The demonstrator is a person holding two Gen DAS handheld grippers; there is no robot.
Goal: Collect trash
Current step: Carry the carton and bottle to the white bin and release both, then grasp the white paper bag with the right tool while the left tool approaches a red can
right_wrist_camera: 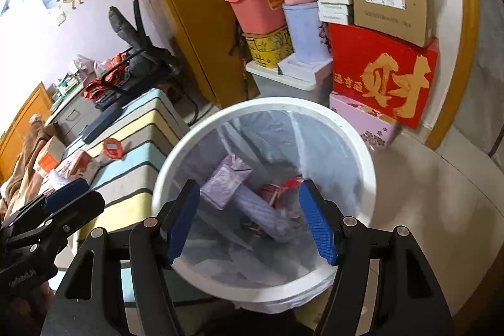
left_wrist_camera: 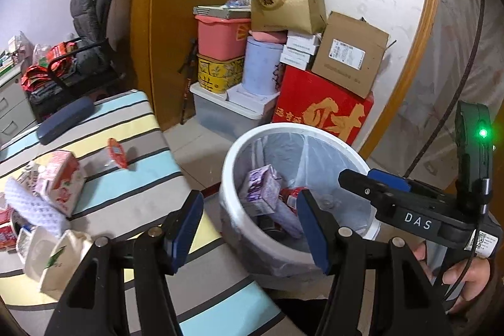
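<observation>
Both grippers, left and right, hang spread and empty over the lined bin: drop position. Purple carton lies inside; red-white carton and wrappers wait on the striped table.

white bin, purple carton, striped cloth

Left wrist view is looking down-forward from beside the striped blue-yellow cushion, near the white round lined bin. Right wrist view is sitting closer, right over that bin. Both are sharing bin and red gold-lettered box.
</observation>
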